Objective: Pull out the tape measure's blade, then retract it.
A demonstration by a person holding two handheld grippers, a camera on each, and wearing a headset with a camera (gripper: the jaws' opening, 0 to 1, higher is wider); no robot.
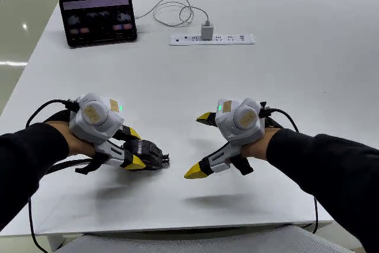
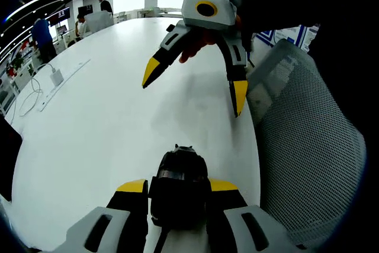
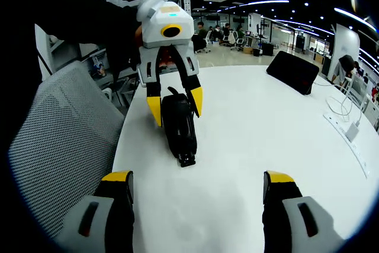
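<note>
Closest to me, bottom centre of the left gripper view, is the black tape measure (image 2: 179,188), pinched in the jaws of my left gripper (image 1: 135,148). Its blade tip (image 3: 187,160) sits right at the case, so I'd say nothing's pulled out yet and both the pull and the retract are still to do. My right gripper (image 1: 196,146) hangs lower centre of the head view, jaws spread wide and empty. Count: one tape measure and two grippers, plus one tablet (image 1: 98,19) upper left on the white table (image 1: 195,87), and one power strip (image 1: 212,39) and one charger (image 1: 206,31) top centre.
</note>
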